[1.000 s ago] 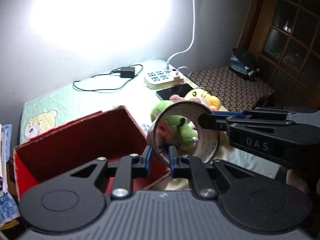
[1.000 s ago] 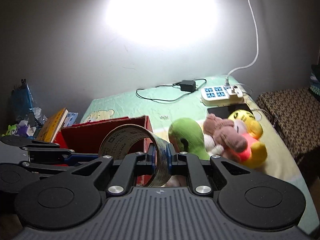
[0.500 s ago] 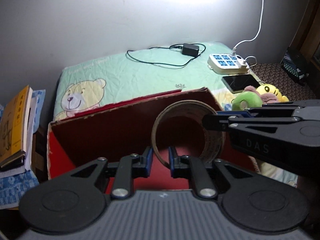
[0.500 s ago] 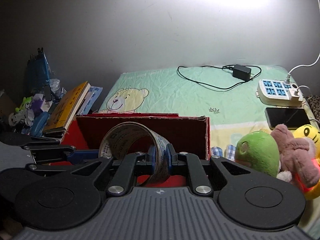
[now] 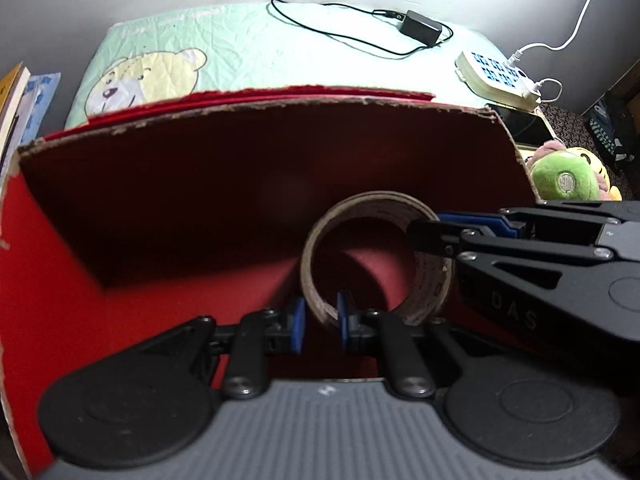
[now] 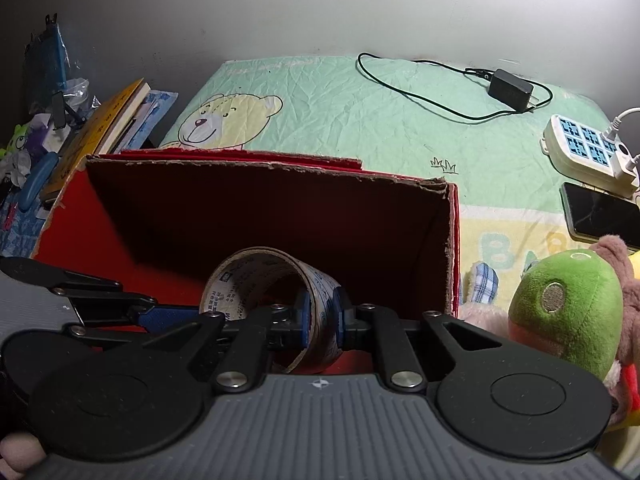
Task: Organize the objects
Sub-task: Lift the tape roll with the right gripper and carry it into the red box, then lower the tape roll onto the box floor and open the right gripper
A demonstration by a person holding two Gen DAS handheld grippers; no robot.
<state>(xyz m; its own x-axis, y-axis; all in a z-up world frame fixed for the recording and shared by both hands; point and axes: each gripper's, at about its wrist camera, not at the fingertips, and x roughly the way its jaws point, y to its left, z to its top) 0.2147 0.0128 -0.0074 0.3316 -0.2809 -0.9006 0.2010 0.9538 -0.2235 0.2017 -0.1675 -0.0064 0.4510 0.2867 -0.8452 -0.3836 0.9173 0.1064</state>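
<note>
Between both grippers hangs the tape roll, left gripper and right gripper each clamped on its wall. A second ago it hung over the plush toys; now it sits low inside the red box, ready for release.

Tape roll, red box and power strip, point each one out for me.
tape roll [image 5: 430, 280], left wrist view, printed outer band.
red box [image 6: 451, 248], right wrist view, right wall.
power strip [image 6: 582, 148], right wrist view, socket face.
</note>
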